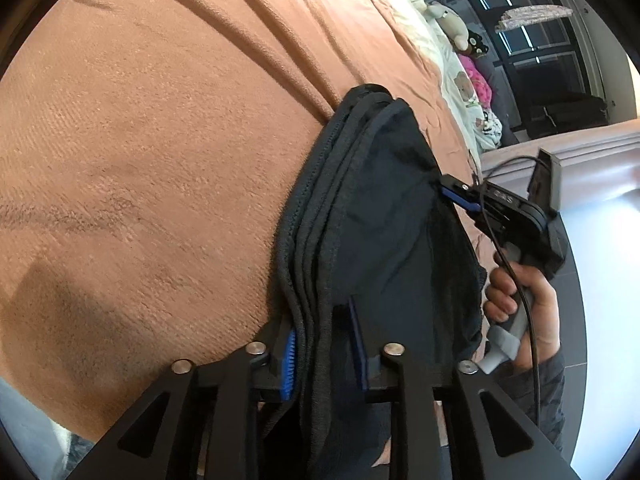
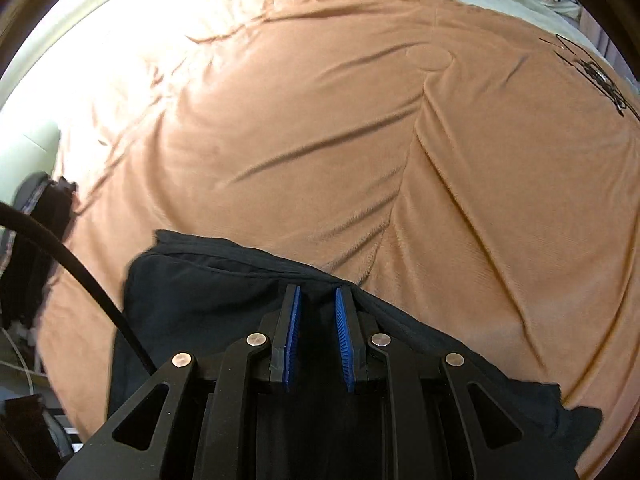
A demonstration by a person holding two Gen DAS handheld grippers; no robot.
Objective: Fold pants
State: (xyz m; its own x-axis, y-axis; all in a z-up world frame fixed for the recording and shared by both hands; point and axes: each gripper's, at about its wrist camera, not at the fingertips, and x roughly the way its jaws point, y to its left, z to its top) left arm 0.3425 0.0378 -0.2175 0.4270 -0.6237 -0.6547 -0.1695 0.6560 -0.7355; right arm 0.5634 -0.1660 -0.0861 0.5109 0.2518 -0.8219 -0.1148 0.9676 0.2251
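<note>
Hidden/unclear: the lower end of the navy pants [image 1: 380, 208] runs under the left gripper [image 1: 324, 354] frame and out of shot. In the right wrist view the near part of the pants is covered by the right gripper [image 2: 319, 340] body, and a black cable [image 2: 80, 272] crosses their left edge. A dark bundle [image 2: 36, 240] at the blanket's left edge is cut off and can't be identified.

Pants lie folded in a layered stack on the orange fleece blanket [image 1: 140, 140], with the stacked hem edges on the left side.

Left gripper: jaws partly apart, with the pants stack between the blue pads [image 1: 290, 364]. One pad is against the hem edges, the other pad's face still shows, so the grip is loose and not clamped.

Right gripper: jaws nearly closed, with a narrow gap, pinching a ridge of pants fabric at the far side edge. The right hand [image 1: 524, 304] is on its grey handle.

Writing: pale lettering on the right gripper's body, too small to read. There is a black scribble-like print [image 2: 596, 76] on the blanket, not legible. Cream bedding [image 1: 460, 80] has a bear print. Plush toys [image 1: 452, 20] sit by the dark window [image 1: 532, 40].
</note>
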